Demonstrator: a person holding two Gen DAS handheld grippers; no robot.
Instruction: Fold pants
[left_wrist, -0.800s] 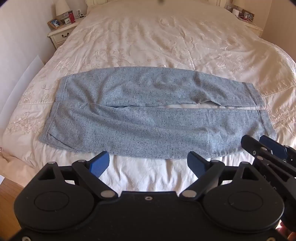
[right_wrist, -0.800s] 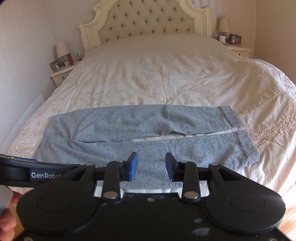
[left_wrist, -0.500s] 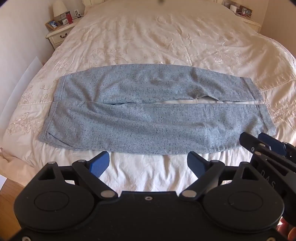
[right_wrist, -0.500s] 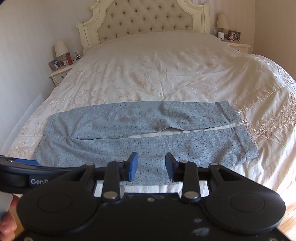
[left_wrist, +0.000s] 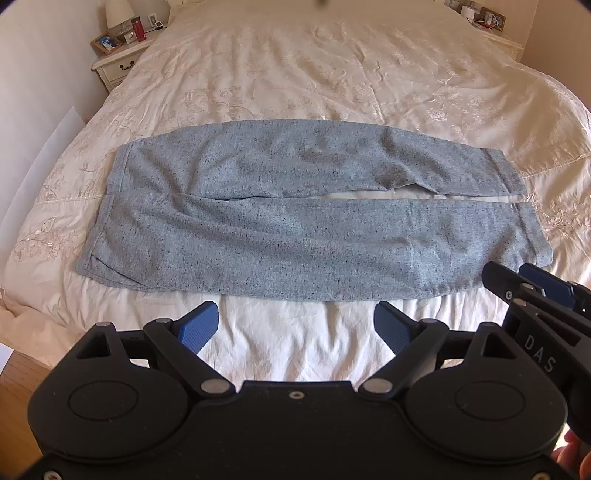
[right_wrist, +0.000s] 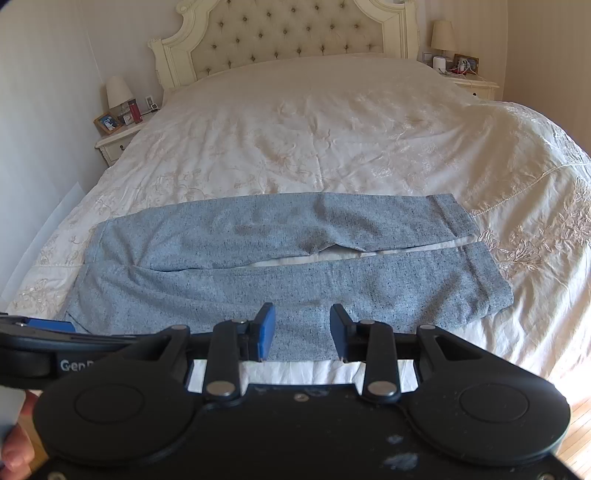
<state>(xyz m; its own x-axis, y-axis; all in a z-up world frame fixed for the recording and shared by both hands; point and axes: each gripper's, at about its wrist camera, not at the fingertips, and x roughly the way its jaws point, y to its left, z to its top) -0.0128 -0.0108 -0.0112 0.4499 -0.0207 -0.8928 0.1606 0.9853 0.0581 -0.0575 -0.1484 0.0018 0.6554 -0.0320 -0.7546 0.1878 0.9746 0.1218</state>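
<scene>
Both grippers edged nearer one pants (left_wrist: 295, 236), perhaps unfolded, two legs.

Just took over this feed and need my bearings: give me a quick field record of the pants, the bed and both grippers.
pants: grey-blue pants spread flat across the bed, unfolded, legs side by side with a narrow gap
waistband end: towards the picture's left
cuffs: towards the right
bed: cream embroidered bedspread, tufted headboard behind
left gripper: wide open, empty, short of the near pant edge
right gripper: partly open, nothing between its pads, near the same edge
fold progress: none yet
</scene>
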